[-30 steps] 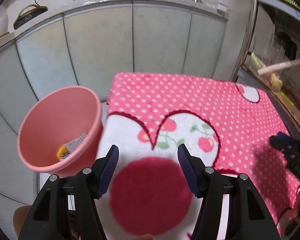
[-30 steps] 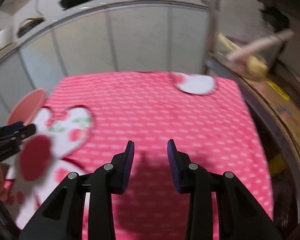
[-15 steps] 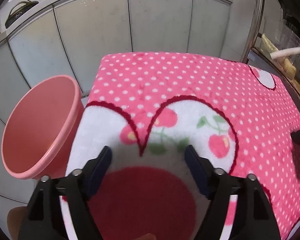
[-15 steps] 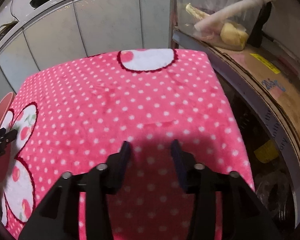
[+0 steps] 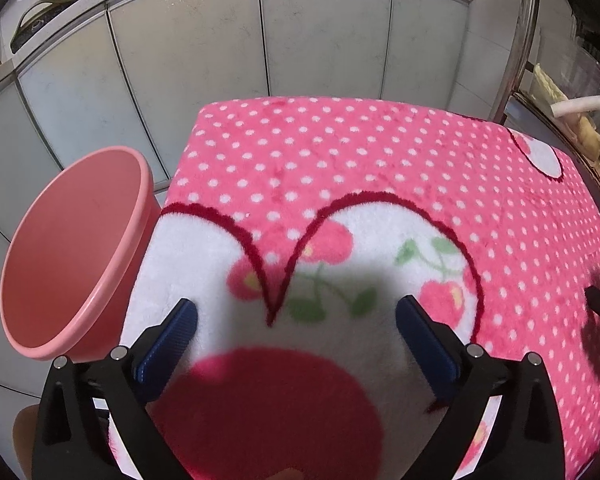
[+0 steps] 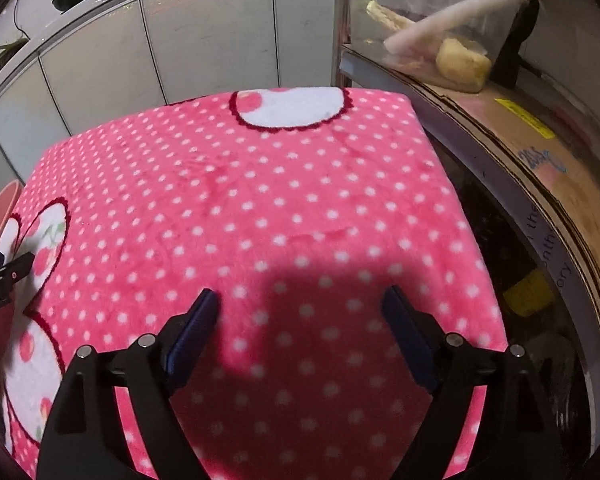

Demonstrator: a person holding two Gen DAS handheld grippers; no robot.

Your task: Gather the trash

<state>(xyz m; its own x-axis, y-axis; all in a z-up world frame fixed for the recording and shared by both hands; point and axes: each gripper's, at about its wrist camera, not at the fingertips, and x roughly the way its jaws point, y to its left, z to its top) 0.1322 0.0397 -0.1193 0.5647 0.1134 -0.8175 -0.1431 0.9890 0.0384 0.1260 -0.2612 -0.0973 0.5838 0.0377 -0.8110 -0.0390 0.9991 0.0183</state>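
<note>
At the left edge of the left wrist view a pink bucket [image 5: 72, 248] stands beside the bench, tilted toward the camera, its visible inside bare. Both the left tool [image 5: 296, 312] and right tool [image 6: 300, 300] hover over the pink polka-dot blanket [image 6: 260, 200], jaws opening with nothing between them. At upper right of the right wrist view, a clear bin [image 6: 420, 20] holds yellowish lumps and a pale stick.

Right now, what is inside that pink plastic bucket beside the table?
The round pink plastic bucket shows only its bare inner wall; its bottom lies below the near rim, so any contents there are hidden.

A pink polka-dot blanket [image 5: 380, 168] with cherry hearts covers the surface, nothing lying on it.
</note>
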